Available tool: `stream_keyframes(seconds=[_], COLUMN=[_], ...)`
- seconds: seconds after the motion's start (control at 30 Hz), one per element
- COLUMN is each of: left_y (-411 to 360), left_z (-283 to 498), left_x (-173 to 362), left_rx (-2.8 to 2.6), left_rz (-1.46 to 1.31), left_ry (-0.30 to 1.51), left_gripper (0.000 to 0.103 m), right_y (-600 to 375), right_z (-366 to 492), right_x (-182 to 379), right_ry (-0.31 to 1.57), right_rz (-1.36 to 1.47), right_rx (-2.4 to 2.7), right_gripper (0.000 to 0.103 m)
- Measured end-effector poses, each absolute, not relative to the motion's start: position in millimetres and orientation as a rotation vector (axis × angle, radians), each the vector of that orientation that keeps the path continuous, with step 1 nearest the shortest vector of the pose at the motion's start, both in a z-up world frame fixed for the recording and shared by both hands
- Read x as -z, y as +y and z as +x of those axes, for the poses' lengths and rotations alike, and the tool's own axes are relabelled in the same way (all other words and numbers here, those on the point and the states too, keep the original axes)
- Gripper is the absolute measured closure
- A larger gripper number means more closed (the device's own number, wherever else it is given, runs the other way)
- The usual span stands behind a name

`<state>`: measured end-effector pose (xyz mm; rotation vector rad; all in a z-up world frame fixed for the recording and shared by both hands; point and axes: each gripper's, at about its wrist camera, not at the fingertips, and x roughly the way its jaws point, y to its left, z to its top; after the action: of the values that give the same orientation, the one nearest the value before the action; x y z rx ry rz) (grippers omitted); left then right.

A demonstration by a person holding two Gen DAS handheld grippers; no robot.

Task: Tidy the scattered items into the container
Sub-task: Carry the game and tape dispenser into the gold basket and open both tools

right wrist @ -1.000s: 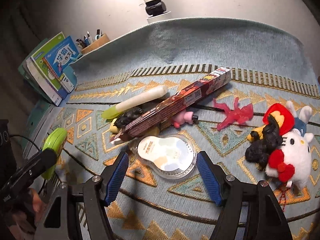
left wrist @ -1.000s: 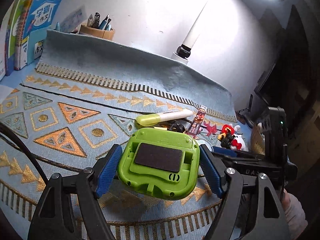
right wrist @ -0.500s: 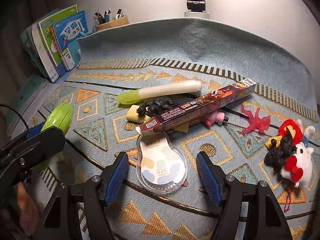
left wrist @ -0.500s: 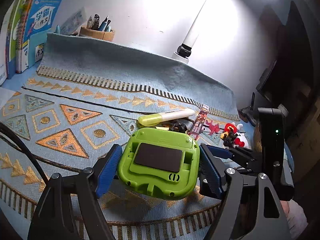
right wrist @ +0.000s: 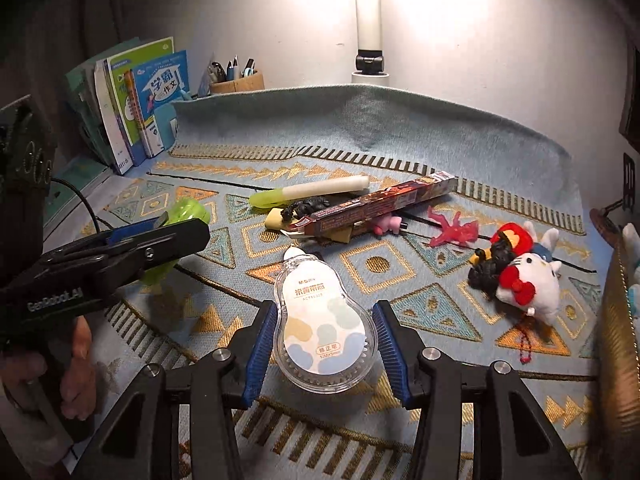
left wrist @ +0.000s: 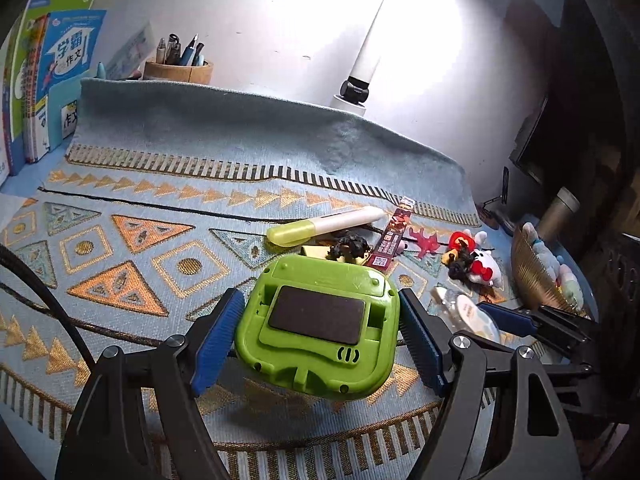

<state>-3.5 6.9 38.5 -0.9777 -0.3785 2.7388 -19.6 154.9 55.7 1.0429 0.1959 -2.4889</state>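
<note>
While its jaws are closing, the right hand-held gripper (right wrist: 325, 346) straddles the clear correction-tape dispenser (right wrist: 325, 330), blue pads flanking the wide rounded body, where the case gives the firmest purchase; whether the pads already press on it cannot be told, and the nozzle points away toward the clutter. The dispenser appears to lie on the patterned cloth (right wrist: 432, 136) covering the tabletop. To the left, the left hand-held gripper (left wrist: 320, 334) holds a green plastic gadget (left wrist: 320, 320) clamped across its flat sides, underside up, probably carried so both hands can deliver at once.

Farther out lies the heap not yet tidied: a yellow-green and white marker (right wrist: 310, 191), a long printed box (right wrist: 384, 204) resting slantwise over a small black figure (right wrist: 306, 206) and a pink toy (right wrist: 388, 223), then a red translucent figure (right wrist: 454, 230) and a plush cluster (right wrist: 516, 270) to the right. At the right edge stands a golden basket (left wrist: 534, 274), seemingly the container, already holding soft toys, so the plush lies nearest it. Beyond the cloth's raised back edge stand books (right wrist: 140, 100), a pen cup (right wrist: 236, 80) and a lamp post (right wrist: 368, 20) against the wall, apparently not part of the clutter.
</note>
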Motion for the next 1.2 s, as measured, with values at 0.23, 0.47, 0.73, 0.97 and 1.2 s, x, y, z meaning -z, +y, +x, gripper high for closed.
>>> stream_keyframes(seconds=[0.23,0.47,0.73,0.97,1.2], left_y=[37,90,172,239,296], left_z=[6,19,3,-25,-59], left_x=[-55,-104,-132,-135,-119], left_rx=[-2.697,-2.589,-2.448,-2.336,-2.241], left_rz=[-0.934,-0.8,-0.735,-0.733,-0.815], left_ry=[-0.267,-0.225,-0.144,-0.115,-0.12], left_gripper=[0.027,0.027,0.027,0.027,0.027], right_y=[199,251,311,379,457], right_z=[33,68,94,86,50], right_x=[-97,-141,-169,-174,-163], right_ry=[0.183,0.143,0.137,0.03,-0.325], right_rz=[0.922,0.791,0.706,0.722,0.88], right_rx=[2.608,2.747,2.912,3.093,3.203], right_gripper=[0.055,0.055,0.055,0.055,0.055])
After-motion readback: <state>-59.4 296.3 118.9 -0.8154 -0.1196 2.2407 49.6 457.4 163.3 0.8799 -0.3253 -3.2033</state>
